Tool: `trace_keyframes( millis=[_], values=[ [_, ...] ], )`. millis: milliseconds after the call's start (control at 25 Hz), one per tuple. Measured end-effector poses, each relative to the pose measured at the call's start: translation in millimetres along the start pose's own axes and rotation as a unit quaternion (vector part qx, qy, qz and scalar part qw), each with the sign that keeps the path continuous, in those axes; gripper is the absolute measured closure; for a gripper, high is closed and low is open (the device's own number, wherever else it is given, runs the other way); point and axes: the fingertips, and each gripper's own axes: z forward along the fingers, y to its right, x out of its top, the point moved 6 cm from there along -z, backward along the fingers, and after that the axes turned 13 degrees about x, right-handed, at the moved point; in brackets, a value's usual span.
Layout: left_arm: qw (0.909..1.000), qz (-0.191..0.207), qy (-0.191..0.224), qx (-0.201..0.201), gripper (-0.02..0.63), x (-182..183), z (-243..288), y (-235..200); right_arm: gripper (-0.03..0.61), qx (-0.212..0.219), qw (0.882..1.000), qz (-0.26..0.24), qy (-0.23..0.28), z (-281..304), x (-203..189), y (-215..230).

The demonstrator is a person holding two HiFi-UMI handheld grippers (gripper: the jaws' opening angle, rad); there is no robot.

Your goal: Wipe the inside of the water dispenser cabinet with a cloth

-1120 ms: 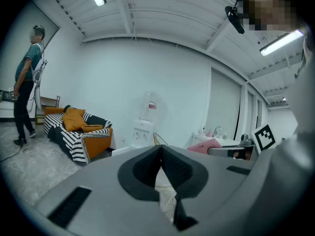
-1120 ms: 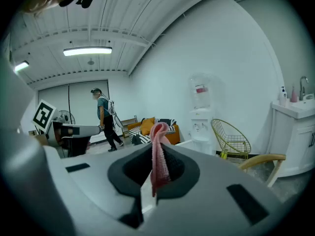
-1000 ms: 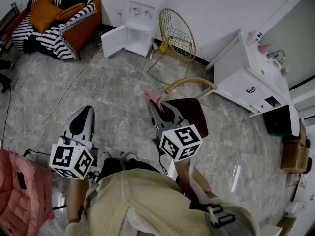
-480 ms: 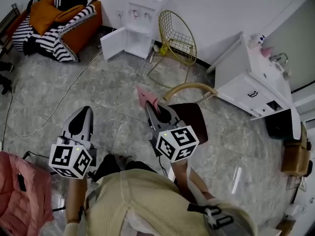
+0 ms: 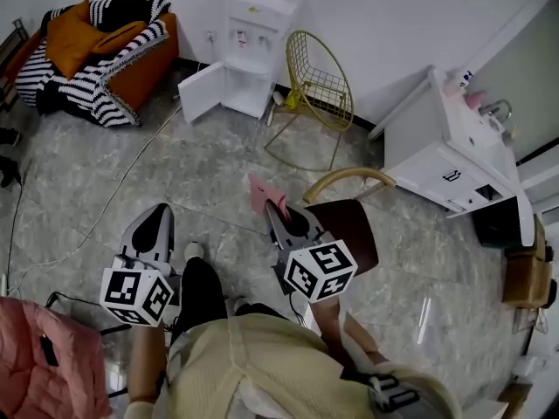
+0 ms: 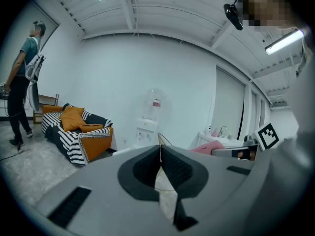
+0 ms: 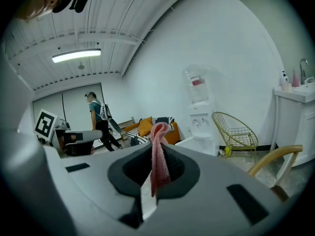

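The white water dispenser (image 5: 251,26) stands against the far wall, and its cabinet door (image 5: 202,92) hangs open to the left. It also shows far off in the left gripper view (image 6: 147,128) and the right gripper view (image 7: 200,117). My right gripper (image 5: 274,209) is shut on a pink cloth (image 5: 265,192), which sticks out past the jaw tips (image 7: 157,154). My left gripper (image 5: 160,216) is shut with nothing in it (image 6: 160,149). Both grippers are held over the floor, well short of the dispenser.
A gold wire chair (image 5: 321,73) stands right of the dispenser. A wooden chair (image 5: 345,208) is just beside my right gripper. A striped sofa with orange cushions (image 5: 96,37) sits at back left, a white sink cabinet (image 5: 445,142) at right. A cable (image 5: 105,182) crosses the floor. A person (image 6: 24,82) stands far left.
The view has shifted forward toward the dispenser. Both grippers moved slightly with the body; the right one still holds the pink cloth.
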Motion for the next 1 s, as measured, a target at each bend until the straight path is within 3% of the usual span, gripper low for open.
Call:
trace_keyframes(
  millis=[560, 800, 1000],
  values=[
    [0.996, 0.028, -0.039, -0.075, 0.598, 37.2, 139.8, -135.8, 0.552, -0.065, 0.997, 0.036, 0.01, 173.5, 35.2, 27.1],
    [0.991, 0.043, -0.064, -0.109, 0.598, 38.0, 193.4, -166.7, 0.552, -0.085, 0.995, 0.05, 0.001, 217.0, 36.6, 38.3],
    [0.9896, 0.052, -0.075, -0.111, 0.598, 37.3, 248.6, -167.5, 0.552, -0.107, 0.992, 0.068, -0.001, 242.7, 41.7, 80.8]
  ],
)
